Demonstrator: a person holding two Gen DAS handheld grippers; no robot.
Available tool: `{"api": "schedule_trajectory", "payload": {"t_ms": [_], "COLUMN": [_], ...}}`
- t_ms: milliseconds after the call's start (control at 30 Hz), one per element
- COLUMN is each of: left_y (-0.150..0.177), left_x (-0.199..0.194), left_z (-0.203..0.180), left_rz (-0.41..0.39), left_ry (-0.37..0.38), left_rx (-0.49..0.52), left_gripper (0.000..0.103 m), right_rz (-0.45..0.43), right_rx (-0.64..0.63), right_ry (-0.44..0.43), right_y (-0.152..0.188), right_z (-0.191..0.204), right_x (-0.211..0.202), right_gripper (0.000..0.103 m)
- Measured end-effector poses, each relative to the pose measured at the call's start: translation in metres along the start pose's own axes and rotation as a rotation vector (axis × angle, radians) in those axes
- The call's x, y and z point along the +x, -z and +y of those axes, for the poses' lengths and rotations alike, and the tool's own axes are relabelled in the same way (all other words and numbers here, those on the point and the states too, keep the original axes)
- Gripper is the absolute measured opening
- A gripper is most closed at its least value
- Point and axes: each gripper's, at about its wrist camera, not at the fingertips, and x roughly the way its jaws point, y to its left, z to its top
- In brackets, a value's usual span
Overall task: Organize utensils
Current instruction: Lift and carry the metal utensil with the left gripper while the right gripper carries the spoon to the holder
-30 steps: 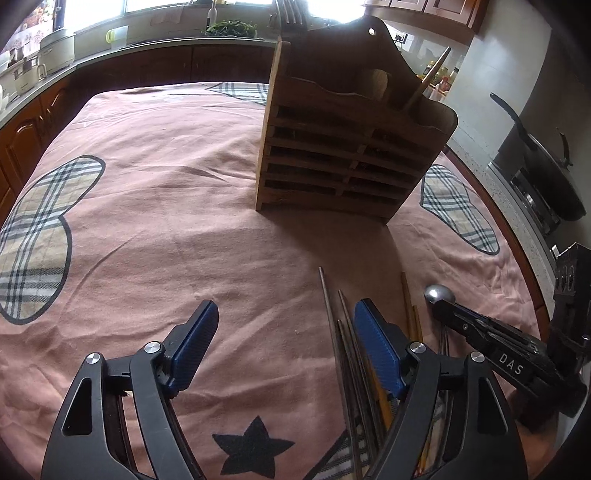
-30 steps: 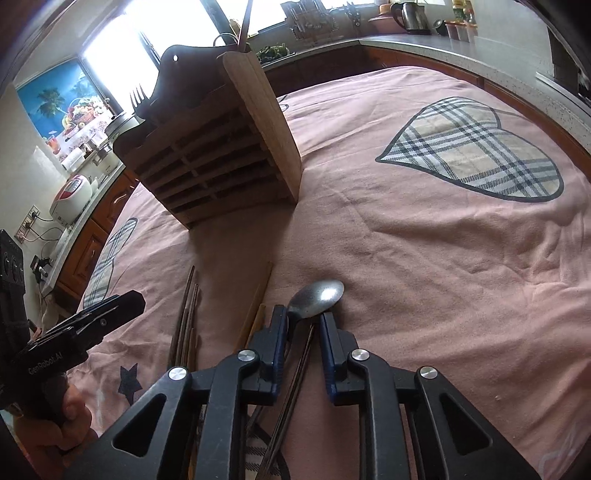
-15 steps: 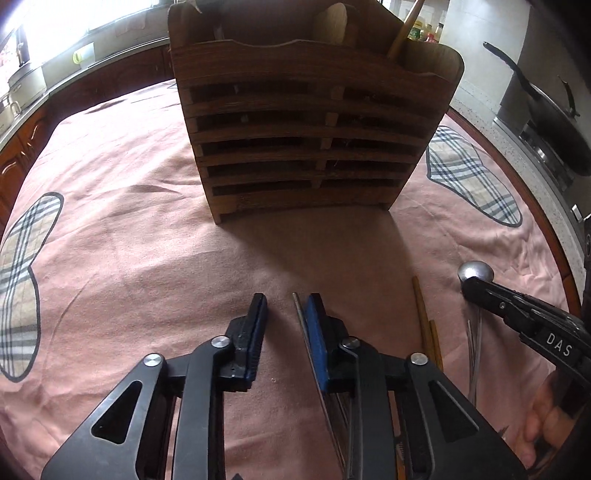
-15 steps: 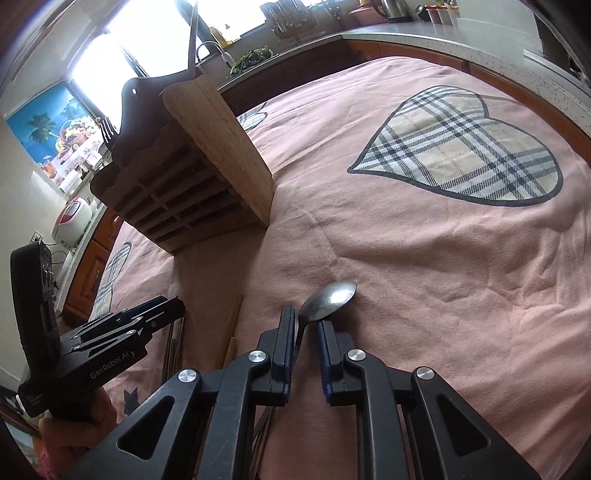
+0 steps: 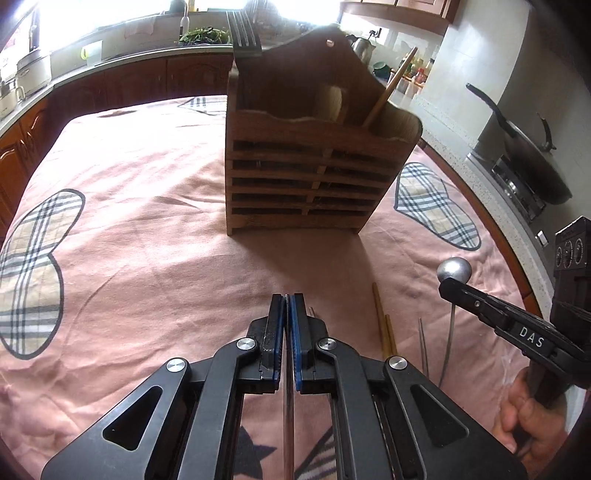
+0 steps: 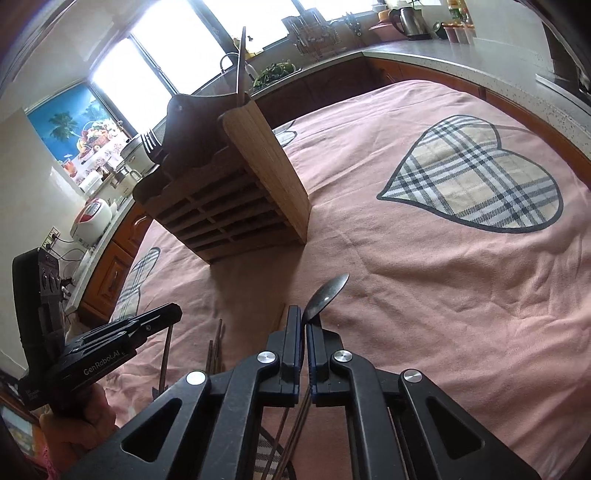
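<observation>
Steel spoon (image 6: 327,295) pinched in right tongs (image 6: 306,325), bowl raised. Left tongs (image 5: 287,314) clamped on thin chopstick (image 5: 289,417). Wooden holder (image 5: 314,173) upright mid-desk, on pink cloth (image 5: 147,258).

So the wooden utensil rack (image 5: 314,173) stands on the tablecloth (image 5: 147,240), fork (image 5: 243,33) and chopstick (image 5: 391,88) sticking up inside it. In front, loose chopsticks (image 5: 382,321) lie on the cloth, and the wok (image 5: 524,147) sits off right.
</observation>
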Motion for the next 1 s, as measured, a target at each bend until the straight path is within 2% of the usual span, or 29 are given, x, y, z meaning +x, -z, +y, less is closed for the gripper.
{"api": "schedule_trajectory", "payload": {"t_ms": [200, 1000], "left_y": [0.006, 0.028], "left_x": [-0.051, -0.163], "left_z": [0.009, 0.009], "left_rz": [-0.067, -0.314], "left_ry": [0.029, 0.042], "left_rx": [-0.020, -0.059], "left_gripper": [0.003, 0.003], "right_rz": [-0.041, -0.199], "right_rx": [-0.035, -0.133], "right_ry": [-0.037, -0.108], "right_y": [0.000, 0.009], "right_z": [0.018, 0.059], "right_x": [-0.023, -0.097], "right_gripper": [0.003, 0.003]}}
